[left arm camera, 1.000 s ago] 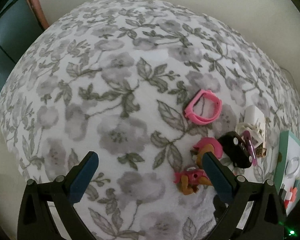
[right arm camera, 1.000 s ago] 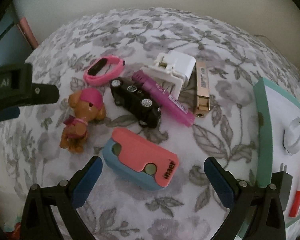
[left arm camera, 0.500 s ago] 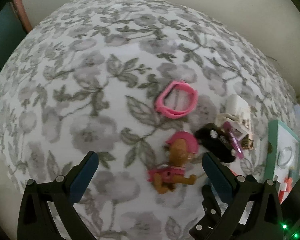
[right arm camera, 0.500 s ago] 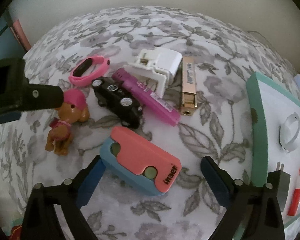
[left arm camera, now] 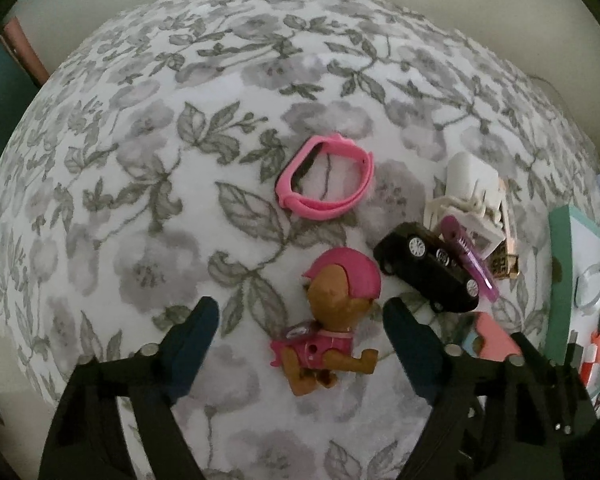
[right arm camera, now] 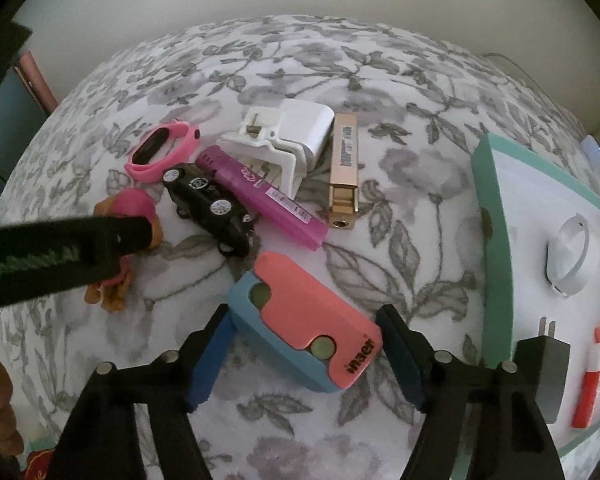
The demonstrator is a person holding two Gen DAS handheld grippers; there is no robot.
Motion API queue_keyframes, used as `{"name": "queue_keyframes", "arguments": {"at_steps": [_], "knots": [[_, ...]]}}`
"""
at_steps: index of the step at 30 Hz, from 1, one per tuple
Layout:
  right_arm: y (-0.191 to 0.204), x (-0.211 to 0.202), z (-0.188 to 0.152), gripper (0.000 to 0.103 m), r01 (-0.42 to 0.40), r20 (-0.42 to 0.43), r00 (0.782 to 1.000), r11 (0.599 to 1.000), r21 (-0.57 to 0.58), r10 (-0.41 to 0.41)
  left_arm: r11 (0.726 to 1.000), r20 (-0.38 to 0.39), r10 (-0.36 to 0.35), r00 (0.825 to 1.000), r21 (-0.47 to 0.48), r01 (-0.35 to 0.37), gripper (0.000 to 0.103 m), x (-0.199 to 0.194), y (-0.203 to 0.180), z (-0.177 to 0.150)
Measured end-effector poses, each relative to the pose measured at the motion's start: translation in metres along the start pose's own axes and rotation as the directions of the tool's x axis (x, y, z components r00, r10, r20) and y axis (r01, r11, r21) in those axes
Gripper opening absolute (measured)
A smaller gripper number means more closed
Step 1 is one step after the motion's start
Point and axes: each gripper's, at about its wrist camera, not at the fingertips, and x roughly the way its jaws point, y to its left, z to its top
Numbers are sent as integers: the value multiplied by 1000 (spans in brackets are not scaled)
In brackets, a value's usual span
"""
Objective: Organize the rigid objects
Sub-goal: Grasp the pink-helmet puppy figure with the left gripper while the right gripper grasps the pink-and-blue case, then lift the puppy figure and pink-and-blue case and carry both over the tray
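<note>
A brown toy dog with a pink cap (left arm camera: 332,320) lies on the floral cloth between the open jaws of my left gripper (left arm camera: 300,316), not gripped. In the right wrist view it (right arm camera: 134,208) is partly hidden by the left gripper's body. A coral and blue case (right arm camera: 308,316) lies between the fingers of my right gripper (right arm camera: 304,320), which stand close to its two ends; I cannot tell whether they touch it. A black toy car (left arm camera: 428,268) (right arm camera: 208,208), a pink wristband (left arm camera: 324,184) (right arm camera: 162,156) and a purple tube (right arm camera: 260,196) lie nearby.
A white charger and bracket (right arm camera: 288,136) and a gold bar-shaped item (right arm camera: 344,168) lie behind the car. A teal-rimmed tray (right arm camera: 494,260) at the right holds a white ring (right arm camera: 568,256), a black plug (right arm camera: 540,364) and a red and white item (right arm camera: 590,384).
My left gripper has moved right and down over the toy dog, which now lies between its jaws. My right gripper has moved forward and its jaws have narrowed around the coral case.
</note>
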Motion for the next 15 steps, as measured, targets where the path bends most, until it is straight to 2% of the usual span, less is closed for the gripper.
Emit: {"name": "queue_keyframes", "arguments": {"at_steps": [2,4,8,15], "knots": [[-3,-1,-2,73,-4,-3,1000,1000,9,4,1000,-10,7,1000,10,-7,82,3,-4,-1],[-4,-2,-3,73,-4,-5,1000,1000,10,4,1000,-17,8,1000,17,-8,64,5,-7,-3],[-7,-3,-6,72,-7,-9,1000,1000,3,7,1000,-47,-20,999,7,21,51,13,-15,-8],[-10,-5,-11,73,-2,-11,1000,1000,-12,2,999,-46,15,999,40,-13,49,16,-30,-17]]}}
